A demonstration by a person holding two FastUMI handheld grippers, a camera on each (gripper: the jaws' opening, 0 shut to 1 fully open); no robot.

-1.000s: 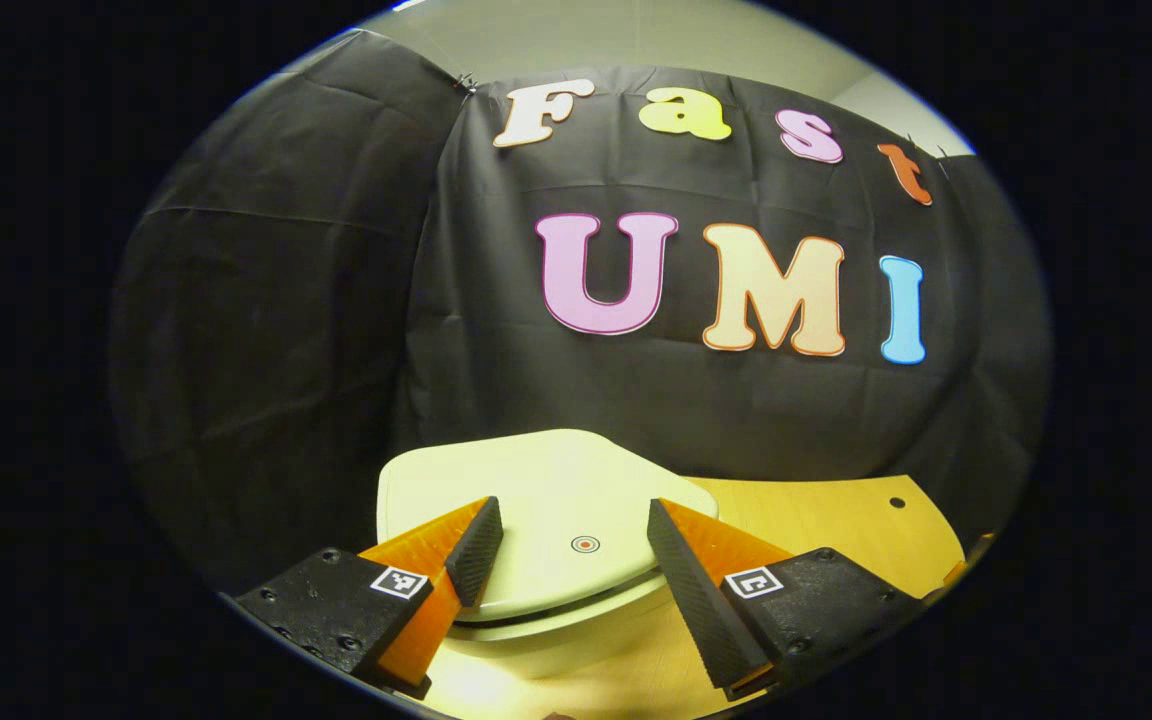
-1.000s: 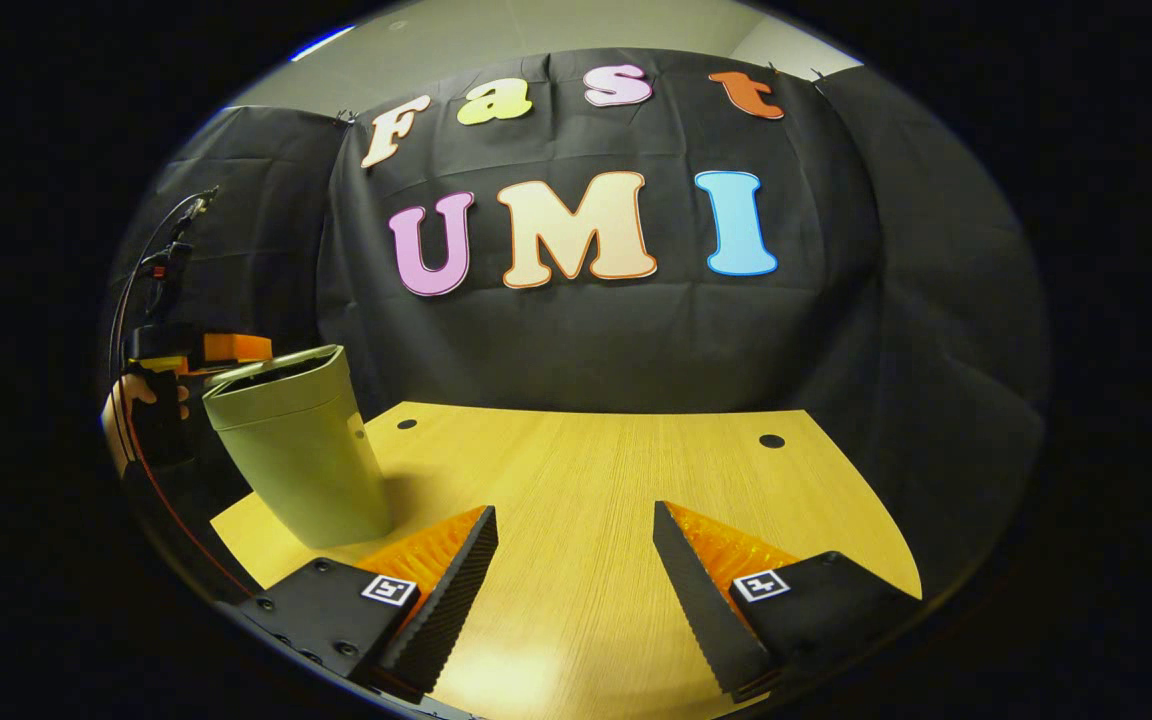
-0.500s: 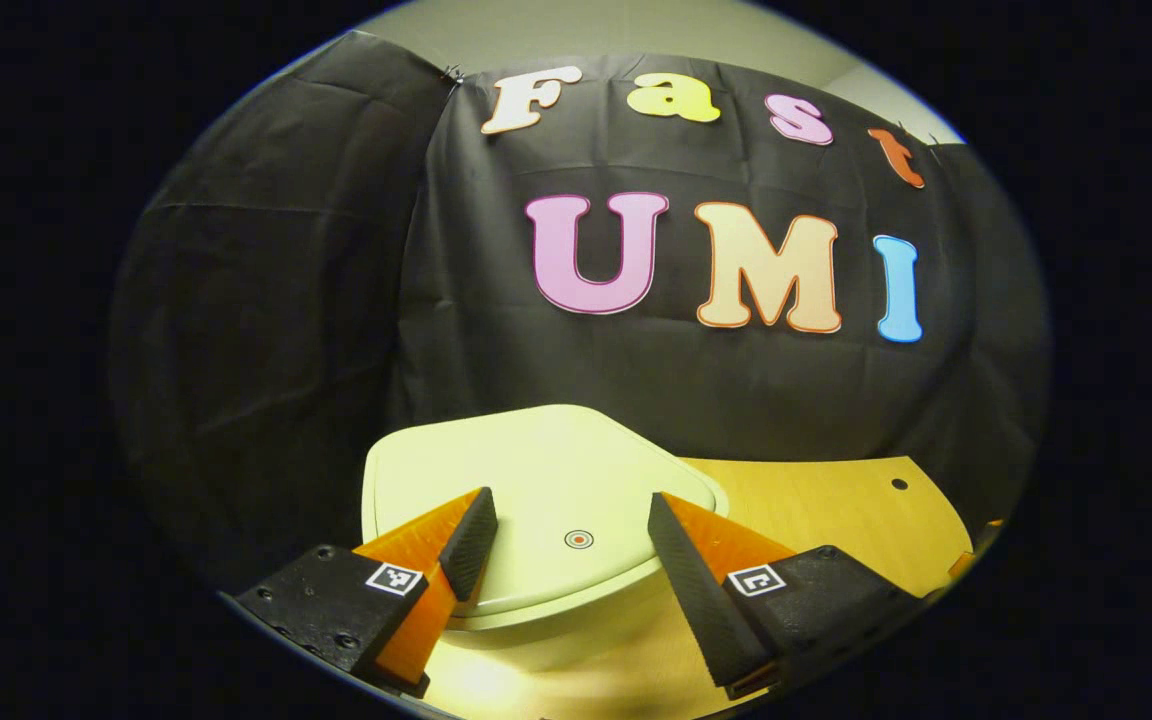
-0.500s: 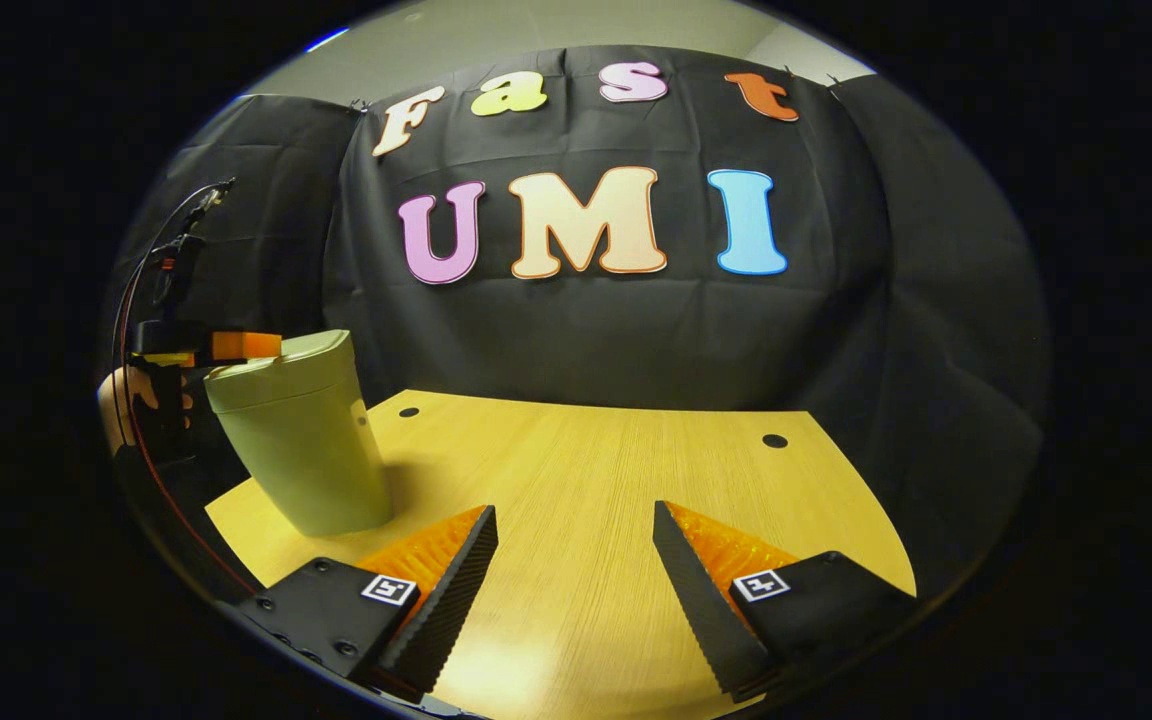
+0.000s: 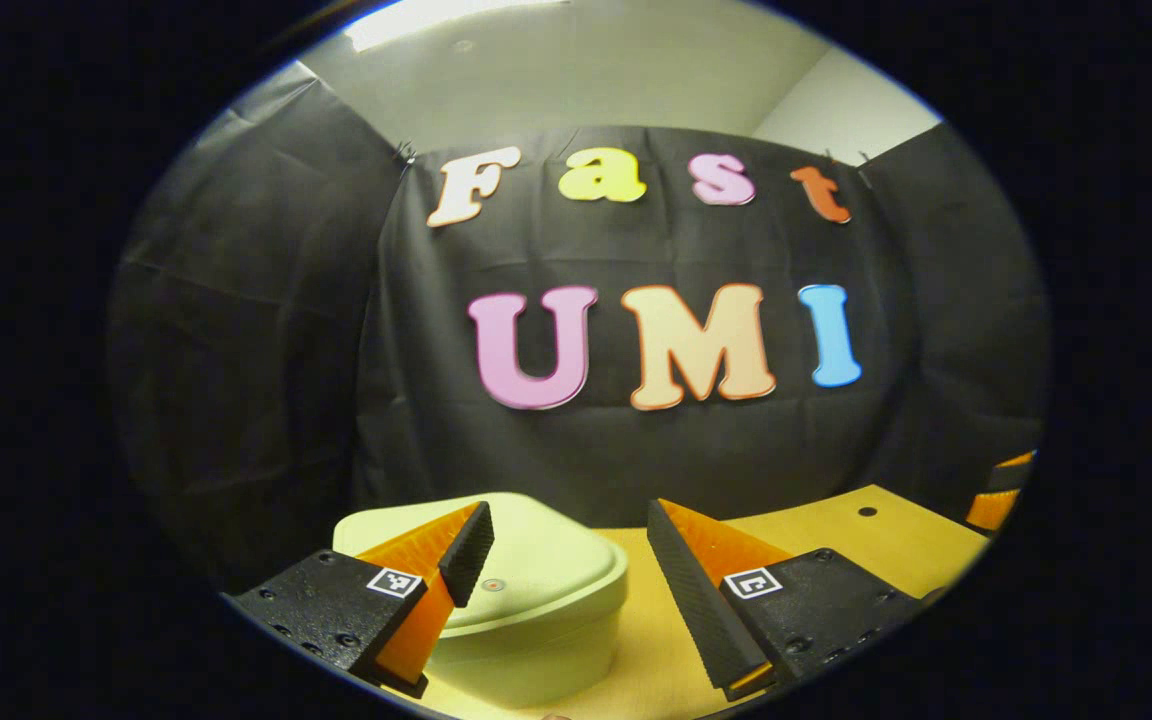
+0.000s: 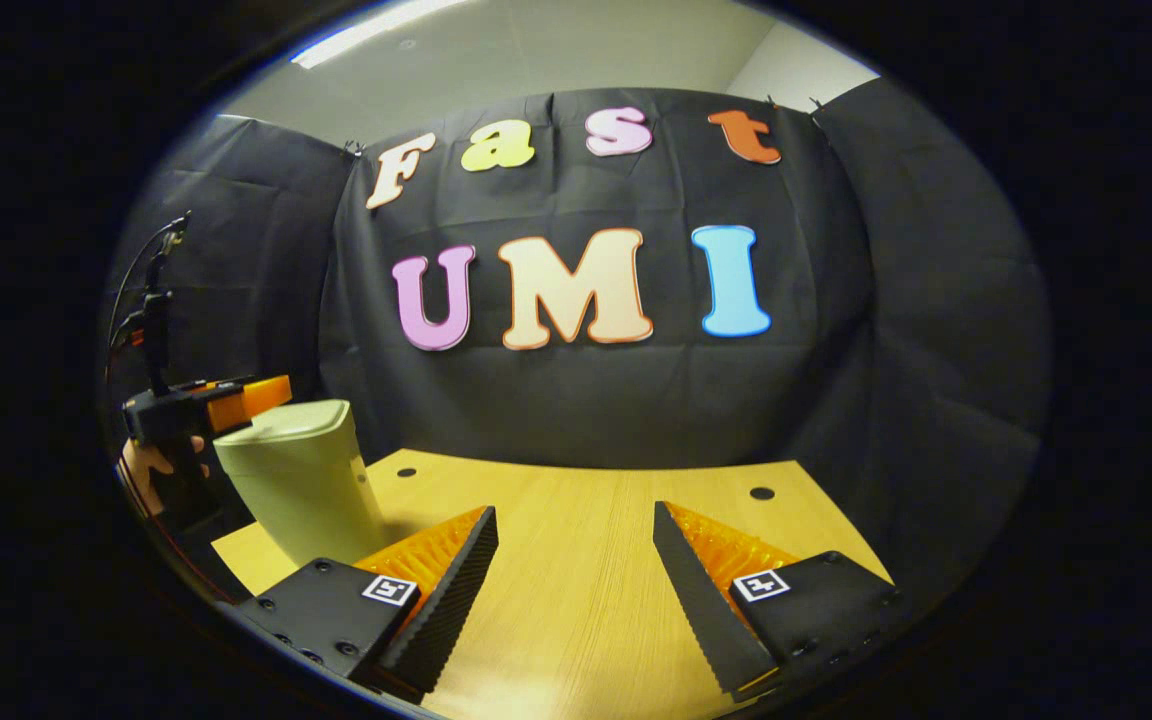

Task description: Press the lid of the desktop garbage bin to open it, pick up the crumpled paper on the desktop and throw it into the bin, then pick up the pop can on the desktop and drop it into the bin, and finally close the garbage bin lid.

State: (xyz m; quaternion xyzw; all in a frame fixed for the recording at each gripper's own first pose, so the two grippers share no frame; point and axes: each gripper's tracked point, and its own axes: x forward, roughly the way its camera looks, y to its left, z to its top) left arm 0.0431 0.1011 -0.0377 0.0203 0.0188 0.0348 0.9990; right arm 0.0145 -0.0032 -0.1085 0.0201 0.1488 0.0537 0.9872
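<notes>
The pale green garbage bin [image 5: 526, 610] stands low in the left gripper view with its lid [image 5: 536, 560] down flat. My left gripper [image 5: 566, 560] hovers just above and behind the lid, open, with nothing between its fingers. In the right gripper view the same bin [image 6: 301, 490] stands at the table's left edge, and the left gripper [image 6: 251, 395], held by a hand [image 6: 151, 470], pokes over the lid's near rim. My right gripper [image 6: 576, 570] is open over bare wood to the right of the bin.
The wooden table [image 6: 596, 520] runs back to the black cloth wall and has two small round holes [image 6: 762, 493] near its far edge. A part of the right gripper [image 5: 1001, 490] shows at the right rim of the left gripper view. Cables [image 6: 151, 290] rise behind the hand.
The bin lid, slightly ajar a second ago, is now shut. My left gripper has lifted and drawn back from the lid. The right gripper has tilted up a little.
</notes>
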